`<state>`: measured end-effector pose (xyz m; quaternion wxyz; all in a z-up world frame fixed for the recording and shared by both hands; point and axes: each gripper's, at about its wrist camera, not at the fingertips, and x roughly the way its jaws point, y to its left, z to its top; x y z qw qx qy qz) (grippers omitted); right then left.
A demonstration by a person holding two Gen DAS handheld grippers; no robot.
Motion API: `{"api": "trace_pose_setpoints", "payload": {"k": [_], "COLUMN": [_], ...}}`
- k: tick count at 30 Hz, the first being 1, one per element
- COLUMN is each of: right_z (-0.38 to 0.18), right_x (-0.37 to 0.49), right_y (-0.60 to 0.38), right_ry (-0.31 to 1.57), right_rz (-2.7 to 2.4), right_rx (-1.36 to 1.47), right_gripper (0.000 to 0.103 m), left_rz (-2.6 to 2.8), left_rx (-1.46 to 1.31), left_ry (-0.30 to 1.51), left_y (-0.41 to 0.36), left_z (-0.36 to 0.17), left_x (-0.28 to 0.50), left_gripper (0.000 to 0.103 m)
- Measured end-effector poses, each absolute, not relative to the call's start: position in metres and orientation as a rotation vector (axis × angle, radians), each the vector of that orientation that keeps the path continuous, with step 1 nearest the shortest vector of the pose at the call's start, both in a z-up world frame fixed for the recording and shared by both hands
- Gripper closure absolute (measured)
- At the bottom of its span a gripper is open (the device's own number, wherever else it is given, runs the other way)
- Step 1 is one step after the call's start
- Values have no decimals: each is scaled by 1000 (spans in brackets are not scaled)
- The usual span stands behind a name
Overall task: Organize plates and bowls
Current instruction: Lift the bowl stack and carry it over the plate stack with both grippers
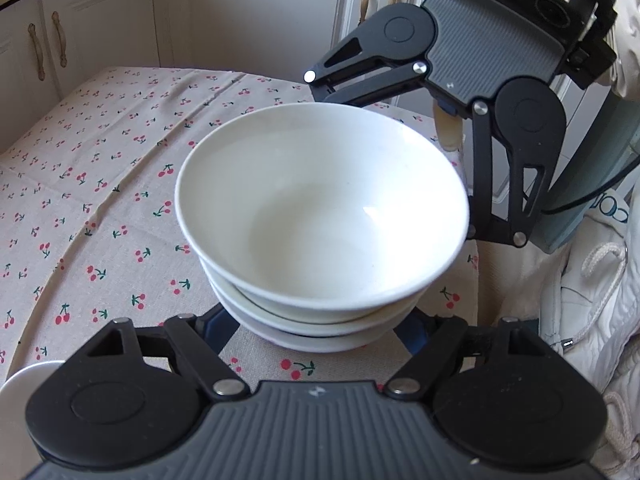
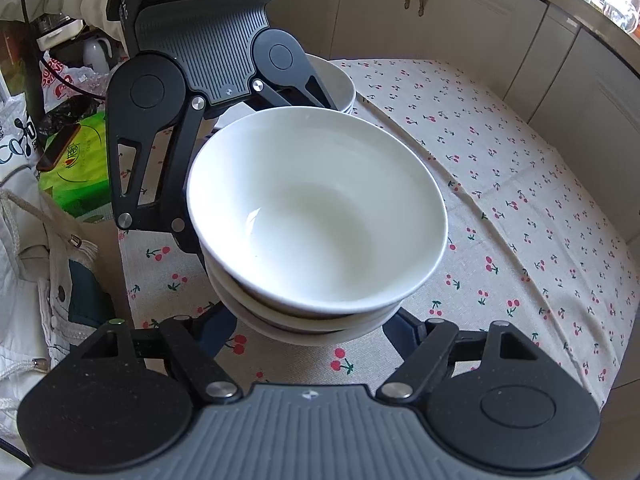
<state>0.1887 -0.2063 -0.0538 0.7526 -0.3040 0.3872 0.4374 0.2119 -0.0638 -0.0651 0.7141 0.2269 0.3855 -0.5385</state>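
A stack of three white bowls (image 1: 320,216) stands on the cherry-print tablecloth (image 1: 100,200), filling the middle of both views (image 2: 316,208). My left gripper (image 1: 316,330) reaches in from the near side. Its two dark fingers (image 1: 218,330) lie against the lowest bowls on either side, with the tips hidden under the rims. From the opposite side my right gripper (image 2: 312,326) clasps the same stack the same way. Its fingers (image 1: 486,200) show in the left wrist view beside and behind the top bowl. The left gripper's fingers (image 2: 132,184) show likewise in the right wrist view.
A second pile of white bowls (image 2: 340,84) sits behind the left gripper. A white plate rim (image 1: 24,380) peeks in at the lower left. Cream cabinets (image 1: 248,20) ring the table. A person's white jacket (image 1: 592,300), a green box (image 2: 76,168) with a phone and bags crowd one edge.
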Motion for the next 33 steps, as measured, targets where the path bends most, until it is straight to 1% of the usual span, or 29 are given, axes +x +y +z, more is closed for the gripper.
{"api": "trace_pose_setpoints", "payload": {"k": [16, 33], "right_z": [-24, 3], "right_x": [176, 181], "right_y": [-194, -127], "right_ry": [803, 708], "right_rz": [964, 1045], "right_rx": [-710, -803], "right_gripper": [20, 20], "left_rz": [-1145, -1003], "left_rx": [502, 467], "left_ry": [801, 743], "left_y": [-51, 19], "left_z": [-36, -7], "left_x": [191, 170], "left_gripper": [22, 22]}}
